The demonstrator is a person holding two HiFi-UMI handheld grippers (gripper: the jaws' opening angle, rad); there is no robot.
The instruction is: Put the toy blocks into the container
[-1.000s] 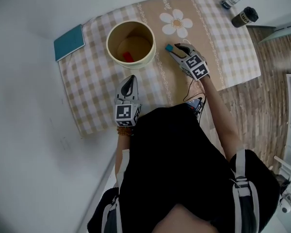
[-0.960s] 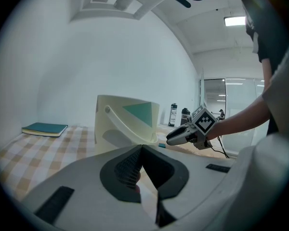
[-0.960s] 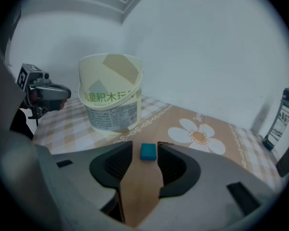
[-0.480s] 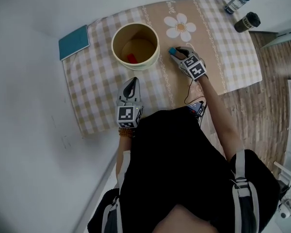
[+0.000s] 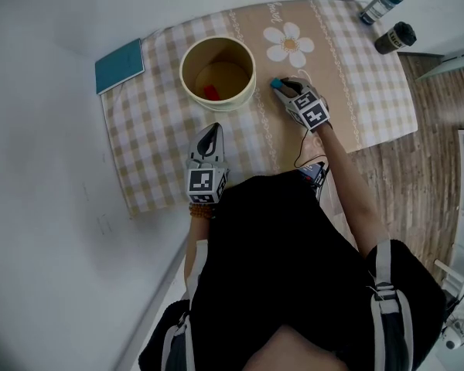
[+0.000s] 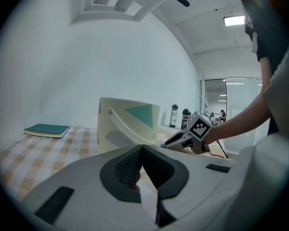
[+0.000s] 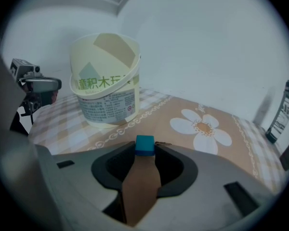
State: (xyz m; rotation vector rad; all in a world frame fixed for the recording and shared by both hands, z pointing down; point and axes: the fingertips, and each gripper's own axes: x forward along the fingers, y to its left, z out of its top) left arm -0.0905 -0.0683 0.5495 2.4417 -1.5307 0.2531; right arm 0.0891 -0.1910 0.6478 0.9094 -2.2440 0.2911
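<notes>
Teal block (image 7: 145, 145) on tabletop (image 5: 371, 68), just right of container (image 5: 216, 103), between right hand-held gripper (image 5: 281, 86) tips.
Jaws had just been closing and pinched its two flat sides. Looked small, light, rigid, probably slick, so a square mid-face grip suited. Left hand-held gripper (image 5: 209, 132) sat closed, empty.

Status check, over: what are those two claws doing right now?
Left gripper shut, empty. Right gripper jaws just closed onto teal block, beside the container. Red block already inside. Nothing in the way.
</notes>
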